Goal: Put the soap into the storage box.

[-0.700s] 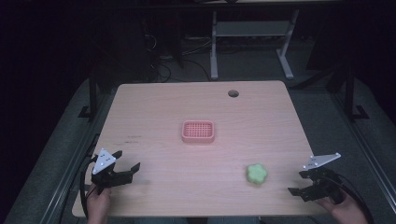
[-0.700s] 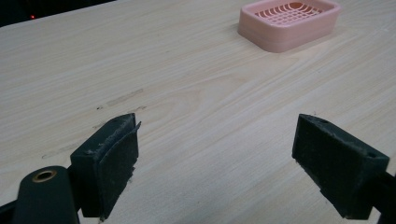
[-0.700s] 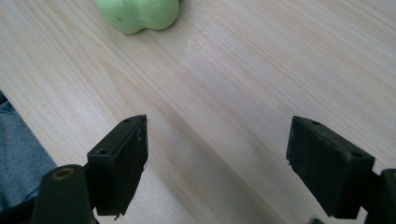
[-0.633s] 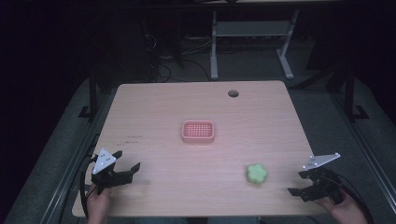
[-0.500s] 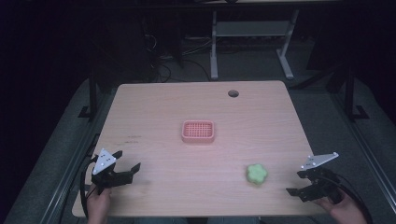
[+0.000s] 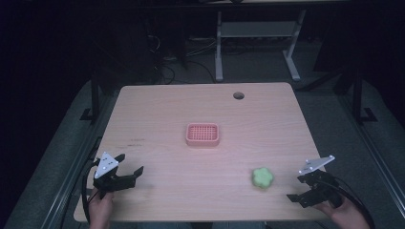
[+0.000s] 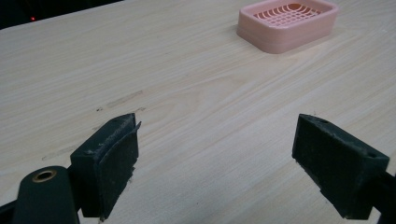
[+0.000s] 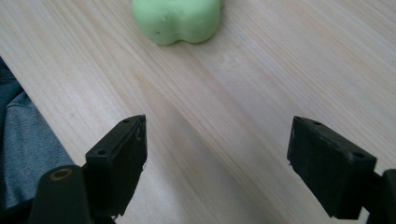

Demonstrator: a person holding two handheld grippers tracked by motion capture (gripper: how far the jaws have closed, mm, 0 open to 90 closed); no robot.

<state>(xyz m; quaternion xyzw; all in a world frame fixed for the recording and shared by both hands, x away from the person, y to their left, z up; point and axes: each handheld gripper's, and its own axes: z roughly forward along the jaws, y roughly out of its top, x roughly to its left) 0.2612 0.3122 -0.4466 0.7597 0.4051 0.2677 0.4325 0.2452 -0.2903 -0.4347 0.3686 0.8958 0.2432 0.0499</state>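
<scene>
Right claw (image 6: 300, 190) wide open, jaws spread over bare wood at the near right corner of the table (image 6: 157, 114), nothing between them. Just ahead of it, the green soap (image 6: 262, 177), a lumpy flower-shaped block, lying flat near the front edge, clear of both jaws. Close up in the right gripper view, same soap (image 8: 177, 19) at the top, apart from the jaw tips. Over on the left, left claw (image 6: 130, 172) also gaping, empty, low over the near left corner. Farther out, mid-table, the pink soap dish (image 6: 203, 134), slatted top, apparently empty, though hard to judge in this dim light. Seen again up ahead in the left gripper view, dish (image 7: 287, 24) well apart from the jaws.
</scene>
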